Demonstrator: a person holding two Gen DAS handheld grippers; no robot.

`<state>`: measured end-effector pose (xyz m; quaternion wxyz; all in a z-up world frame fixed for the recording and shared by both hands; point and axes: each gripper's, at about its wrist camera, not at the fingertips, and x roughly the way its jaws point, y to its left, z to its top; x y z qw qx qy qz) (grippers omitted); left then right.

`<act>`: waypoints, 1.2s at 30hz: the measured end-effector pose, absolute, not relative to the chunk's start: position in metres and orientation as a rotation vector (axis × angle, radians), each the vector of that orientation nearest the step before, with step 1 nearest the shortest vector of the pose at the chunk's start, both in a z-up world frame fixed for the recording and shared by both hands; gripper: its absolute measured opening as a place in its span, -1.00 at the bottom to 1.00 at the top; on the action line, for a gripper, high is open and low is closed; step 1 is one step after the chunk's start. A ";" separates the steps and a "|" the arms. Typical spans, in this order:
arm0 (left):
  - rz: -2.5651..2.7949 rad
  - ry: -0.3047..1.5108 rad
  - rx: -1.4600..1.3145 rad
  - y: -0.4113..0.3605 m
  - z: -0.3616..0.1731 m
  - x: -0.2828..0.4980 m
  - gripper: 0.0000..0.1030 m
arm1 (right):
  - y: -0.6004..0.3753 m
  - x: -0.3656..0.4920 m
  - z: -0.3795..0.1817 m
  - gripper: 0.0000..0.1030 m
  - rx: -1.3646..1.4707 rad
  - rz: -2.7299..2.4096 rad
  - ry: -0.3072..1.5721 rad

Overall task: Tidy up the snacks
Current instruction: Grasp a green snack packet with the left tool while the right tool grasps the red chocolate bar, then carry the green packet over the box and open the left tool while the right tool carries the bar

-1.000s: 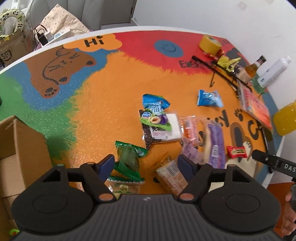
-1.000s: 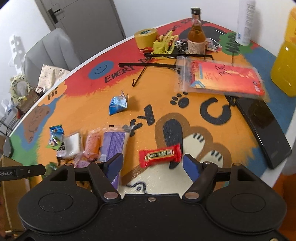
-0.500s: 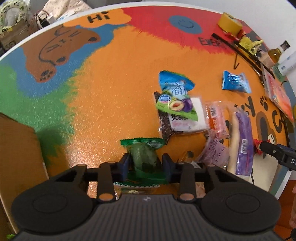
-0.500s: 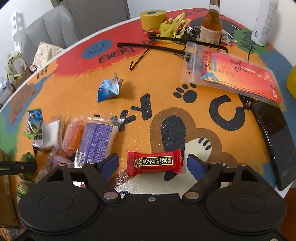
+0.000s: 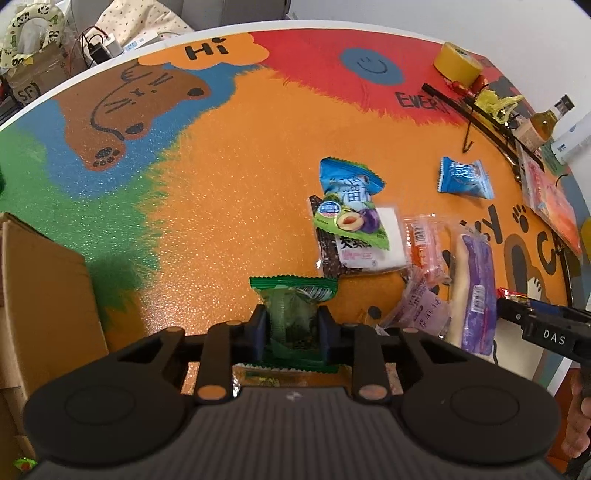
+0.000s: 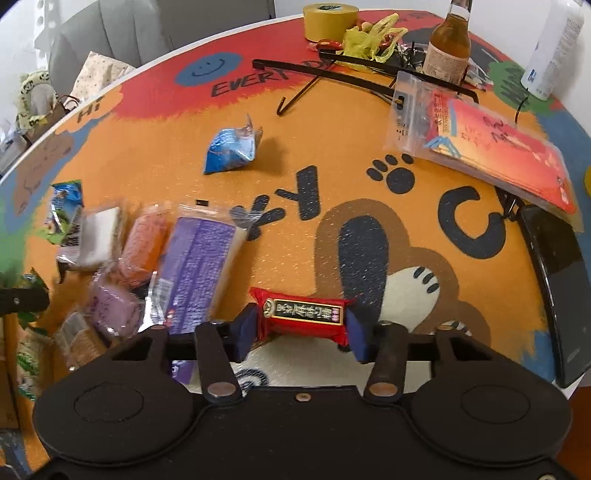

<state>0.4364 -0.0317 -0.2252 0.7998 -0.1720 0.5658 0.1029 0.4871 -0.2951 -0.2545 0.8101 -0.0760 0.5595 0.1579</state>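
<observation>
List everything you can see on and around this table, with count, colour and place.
green snack packet: 1, green, between left tongs
red candy bar: 1, red, between right tongs
blue snack packets: 2, blue, mid table
purple bar: 1, purple, snack pile
orange packet: 1, orange, snack pile
tape roll: 1, yellow, far edge
glass bottle: 1, amber, far edge
cardboard box: 1, brown, left of table
left tongs: shut on green packet
right tongs: closing on red bar
</observation>
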 end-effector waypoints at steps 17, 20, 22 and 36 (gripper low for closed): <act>0.258 1.068 -0.435 -0.014 -0.163 0.389 -0.49 | -0.264 0.447 -0.180 -0.11 -0.122 0.491 1.073; 0.265 1.043 -0.435 -0.006 -0.151 0.379 -0.49 | -0.248 0.435 -0.167 -0.11 -0.122 0.539 1.051; 0.275 1.031 -0.449 0.001 -0.144 0.370 -0.49 | -0.237 0.426 -0.159 -0.11 -0.123 0.573 1.035; 0.348 0.966 -0.493 0.049 -0.109 0.295 -0.49 | -0.165 0.372 -0.128 -0.11 -0.116 0.706 0.989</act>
